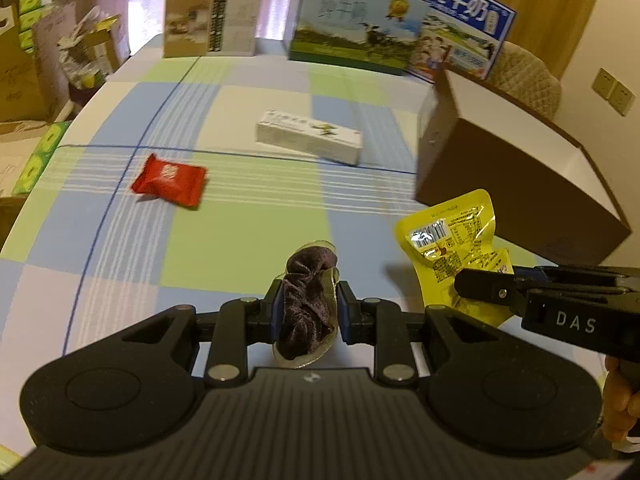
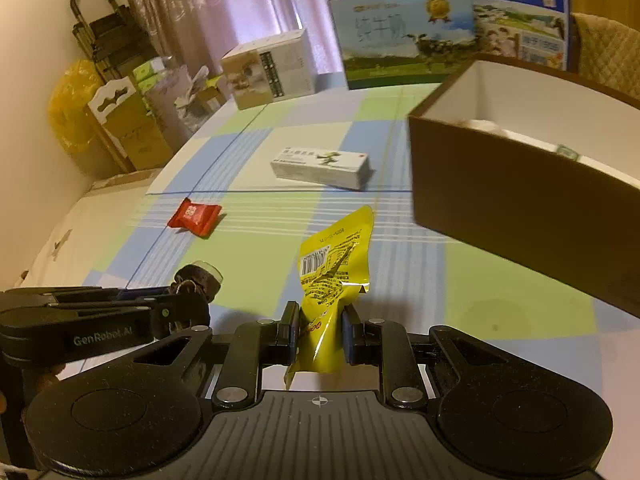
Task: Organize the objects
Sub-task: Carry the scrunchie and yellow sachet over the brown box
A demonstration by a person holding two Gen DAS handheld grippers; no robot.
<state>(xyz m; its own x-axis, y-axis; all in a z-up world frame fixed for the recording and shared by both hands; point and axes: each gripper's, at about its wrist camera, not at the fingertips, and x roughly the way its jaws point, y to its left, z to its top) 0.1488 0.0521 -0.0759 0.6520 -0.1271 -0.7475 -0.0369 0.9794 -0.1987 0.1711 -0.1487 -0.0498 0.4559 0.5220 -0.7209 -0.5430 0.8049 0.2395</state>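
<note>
A: What is the left gripper (image 1: 308, 312) holding?
B: Its fingers pinch a dark purple scrunchie (image 1: 306, 300).
A: And the right gripper (image 2: 320, 336)?
B: Clamped on a yellow snack packet (image 2: 334, 276); the brown box (image 2: 520, 188) sits ahead to the right of its fingers, the red packet (image 2: 195, 216) ahead-left.

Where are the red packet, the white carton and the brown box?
red packet (image 1: 169, 180), left wrist view, middle of its face
white carton (image 2: 322, 166), right wrist view, its long side
brown box (image 2: 516, 200), right wrist view, near outer wall
</note>
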